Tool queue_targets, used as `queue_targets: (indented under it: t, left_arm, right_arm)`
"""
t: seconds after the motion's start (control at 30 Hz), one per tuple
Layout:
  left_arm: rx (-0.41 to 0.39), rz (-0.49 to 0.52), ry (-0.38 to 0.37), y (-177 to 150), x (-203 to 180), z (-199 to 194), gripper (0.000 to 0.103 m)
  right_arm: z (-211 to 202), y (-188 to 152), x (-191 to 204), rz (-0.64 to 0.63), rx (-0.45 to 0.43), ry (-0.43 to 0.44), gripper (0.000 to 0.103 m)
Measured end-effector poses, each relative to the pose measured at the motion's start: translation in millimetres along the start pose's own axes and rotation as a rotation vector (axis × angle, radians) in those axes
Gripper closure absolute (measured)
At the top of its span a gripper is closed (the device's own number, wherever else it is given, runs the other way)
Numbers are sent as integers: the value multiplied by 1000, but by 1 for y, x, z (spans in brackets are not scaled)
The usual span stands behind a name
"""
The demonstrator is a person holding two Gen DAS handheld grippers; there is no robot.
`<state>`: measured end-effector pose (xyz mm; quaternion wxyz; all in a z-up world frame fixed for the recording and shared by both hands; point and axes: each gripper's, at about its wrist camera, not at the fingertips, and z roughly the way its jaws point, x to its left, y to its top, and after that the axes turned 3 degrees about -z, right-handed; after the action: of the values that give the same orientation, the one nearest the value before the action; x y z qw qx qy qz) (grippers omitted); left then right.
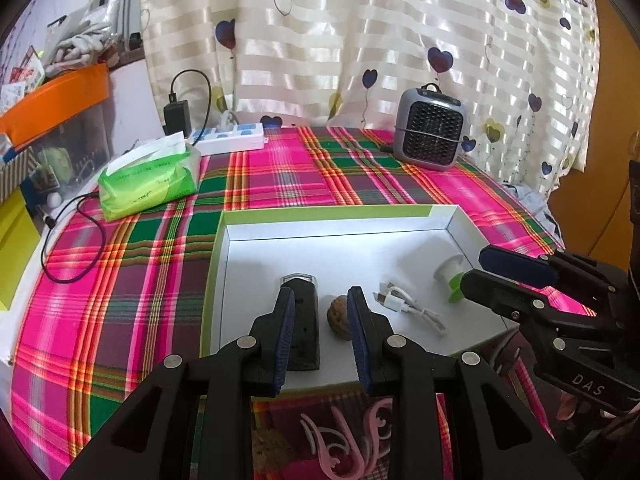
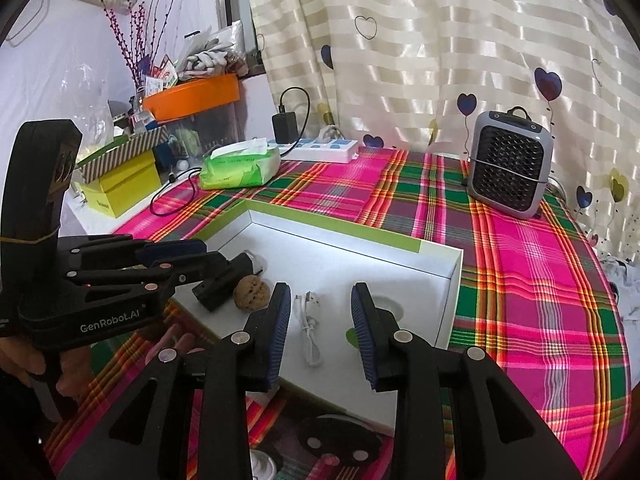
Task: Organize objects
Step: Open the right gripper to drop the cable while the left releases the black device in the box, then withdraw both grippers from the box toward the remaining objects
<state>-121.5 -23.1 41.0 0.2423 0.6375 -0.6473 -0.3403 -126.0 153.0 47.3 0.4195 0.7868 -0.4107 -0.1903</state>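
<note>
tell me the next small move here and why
Probably draw both grippers back from the white box. The left gripper and right gripper both stand open and empty, while the black device, walnut, cable and green-white piece already lie inside.

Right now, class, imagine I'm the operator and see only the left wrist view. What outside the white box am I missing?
Observer: A black round piece with silver studs lies on the plaid cloth, just in front of the white box.
Operator: Is the right gripper carrying anything?
Observer: No. The right gripper is open, and the white cable seen between its fingers lies loose on the box floor.
Operator: Anything beyond the table's left side?
Observer: Purple twigs stand behind the orange tub.
</note>
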Motion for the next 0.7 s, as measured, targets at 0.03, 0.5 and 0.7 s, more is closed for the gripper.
queue_targets:
  t: [0.03, 0.5, 0.7]
  left_arm:
    - [-1, 0, -2, -1, 0, -1, 78]
    - [-8, 15, -16, -5, -5, -5, 78]
    - [-17, 18, -15, -10, -10, -13, 78]
  right_arm:
    - [0, -1, 1, -1, 1, 6, 70]
    - [-6, -6, 7, -19, -7, 26, 70]
    - [-13, -9, 11, -26, -5, 18, 70]
